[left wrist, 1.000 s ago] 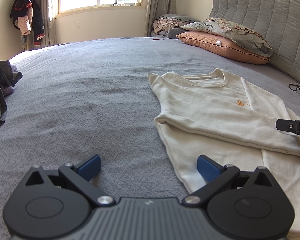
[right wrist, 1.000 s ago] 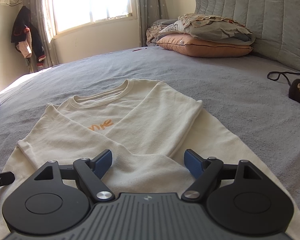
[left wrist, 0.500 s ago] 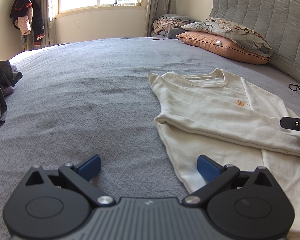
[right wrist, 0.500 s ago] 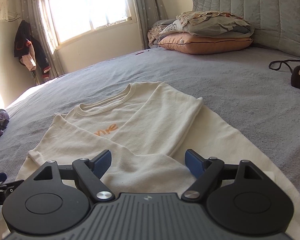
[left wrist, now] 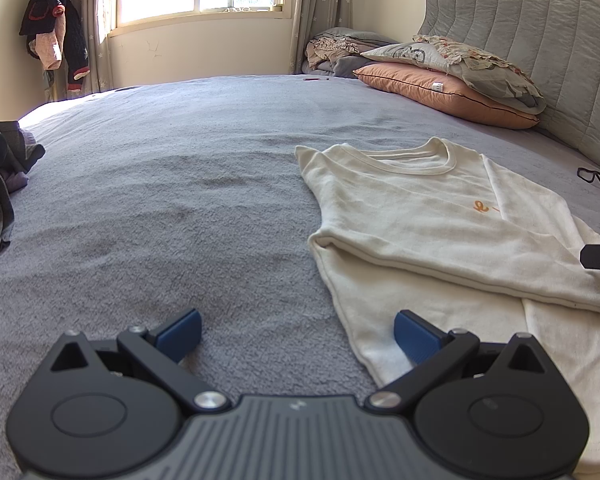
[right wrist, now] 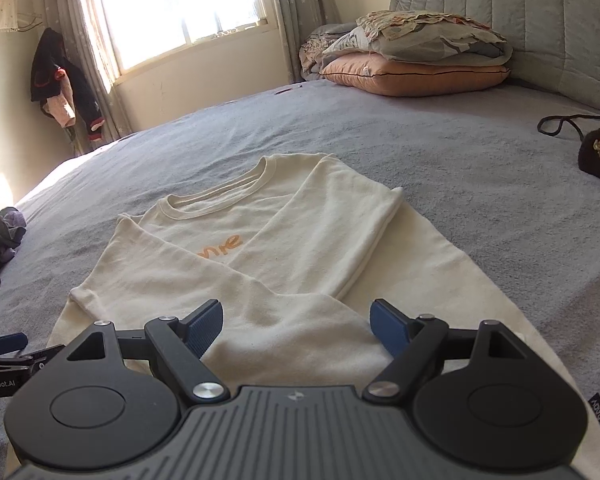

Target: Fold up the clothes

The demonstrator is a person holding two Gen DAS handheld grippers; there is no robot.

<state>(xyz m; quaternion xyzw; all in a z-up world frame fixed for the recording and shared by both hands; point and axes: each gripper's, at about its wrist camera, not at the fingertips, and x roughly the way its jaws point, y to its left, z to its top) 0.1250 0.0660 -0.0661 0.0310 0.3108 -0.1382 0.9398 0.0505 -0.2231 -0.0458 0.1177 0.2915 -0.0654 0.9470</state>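
Both sleeves stay folded across the shirt.

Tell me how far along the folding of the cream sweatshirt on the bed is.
Partway. Done: both sleeves of the cream sweatshirt are folded in across its chest. In hand: nothing; the left gripper and right gripper are open and empty near the hem. Left: folding the body up from the hem toward the collar.
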